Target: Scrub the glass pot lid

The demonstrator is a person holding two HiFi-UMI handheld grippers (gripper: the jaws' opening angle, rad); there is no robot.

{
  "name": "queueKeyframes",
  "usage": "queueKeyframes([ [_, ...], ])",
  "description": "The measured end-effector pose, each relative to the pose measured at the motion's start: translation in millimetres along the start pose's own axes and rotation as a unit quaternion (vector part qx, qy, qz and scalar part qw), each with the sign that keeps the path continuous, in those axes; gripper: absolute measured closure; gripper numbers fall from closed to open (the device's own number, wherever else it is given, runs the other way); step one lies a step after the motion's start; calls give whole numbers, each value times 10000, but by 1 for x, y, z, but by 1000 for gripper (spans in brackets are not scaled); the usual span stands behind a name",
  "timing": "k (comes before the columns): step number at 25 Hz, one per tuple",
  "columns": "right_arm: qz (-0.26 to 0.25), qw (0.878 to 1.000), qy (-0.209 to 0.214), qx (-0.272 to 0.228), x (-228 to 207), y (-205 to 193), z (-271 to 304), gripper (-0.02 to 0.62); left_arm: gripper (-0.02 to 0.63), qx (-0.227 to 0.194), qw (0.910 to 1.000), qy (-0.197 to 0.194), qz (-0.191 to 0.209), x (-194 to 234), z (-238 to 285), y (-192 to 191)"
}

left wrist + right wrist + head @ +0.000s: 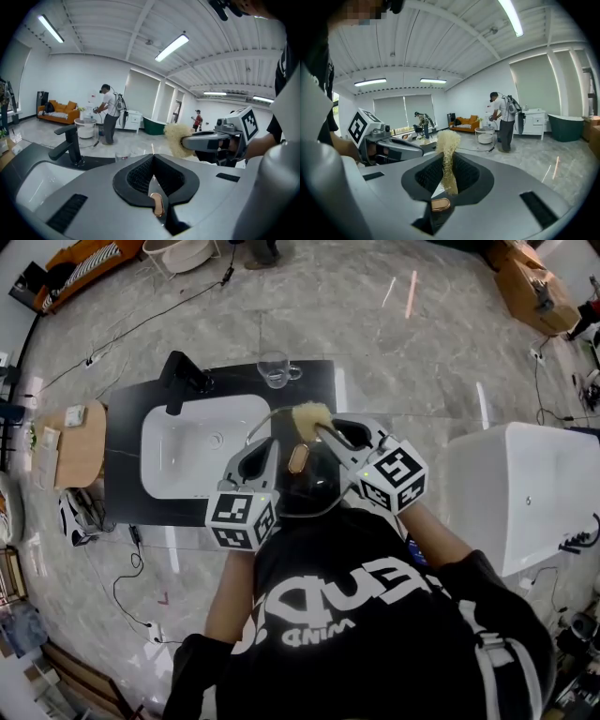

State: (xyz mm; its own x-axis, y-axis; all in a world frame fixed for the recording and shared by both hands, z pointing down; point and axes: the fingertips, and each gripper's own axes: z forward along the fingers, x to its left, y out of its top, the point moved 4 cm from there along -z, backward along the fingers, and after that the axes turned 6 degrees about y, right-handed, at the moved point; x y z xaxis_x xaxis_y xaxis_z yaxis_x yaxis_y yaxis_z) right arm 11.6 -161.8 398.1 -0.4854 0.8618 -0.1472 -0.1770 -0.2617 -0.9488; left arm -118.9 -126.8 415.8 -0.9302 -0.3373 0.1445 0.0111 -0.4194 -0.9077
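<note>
The left gripper (271, 448) is pinched shut, seemingly on the glass pot lid (314, 488), held up beside the sink (147, 457). The right gripper (323, 433) clamps a scrubber (307, 416). Hard scrubbing could twist the lid free.

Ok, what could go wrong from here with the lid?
The left gripper pinches the glass pot lid only at its rim, in the air above the counter; scrubbing pressure could twist it loose and it might shatter. The right gripper holds the scrubber by one end, so it may pull out.
</note>
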Motion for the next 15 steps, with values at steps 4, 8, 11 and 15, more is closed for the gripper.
queueKeyframes([
  [4,-58,9984,-463,-330,-3,-10,-16,548,592,-347,9993,119,86,0,-4,1],
  [8,-70,9950,-833,-547,-7,-18,-29,548,592,-690,9971,263,194,2,-7,-1],
  [11,-117,9931,-996,-601,-9,-23,-35,548,592,-924,9946,376,269,3,-9,-5],
  [15,-124,9909,-1157,-680,-10,-28,-40,548,592,-1160,9916,460,338,1,-10,-10],
])
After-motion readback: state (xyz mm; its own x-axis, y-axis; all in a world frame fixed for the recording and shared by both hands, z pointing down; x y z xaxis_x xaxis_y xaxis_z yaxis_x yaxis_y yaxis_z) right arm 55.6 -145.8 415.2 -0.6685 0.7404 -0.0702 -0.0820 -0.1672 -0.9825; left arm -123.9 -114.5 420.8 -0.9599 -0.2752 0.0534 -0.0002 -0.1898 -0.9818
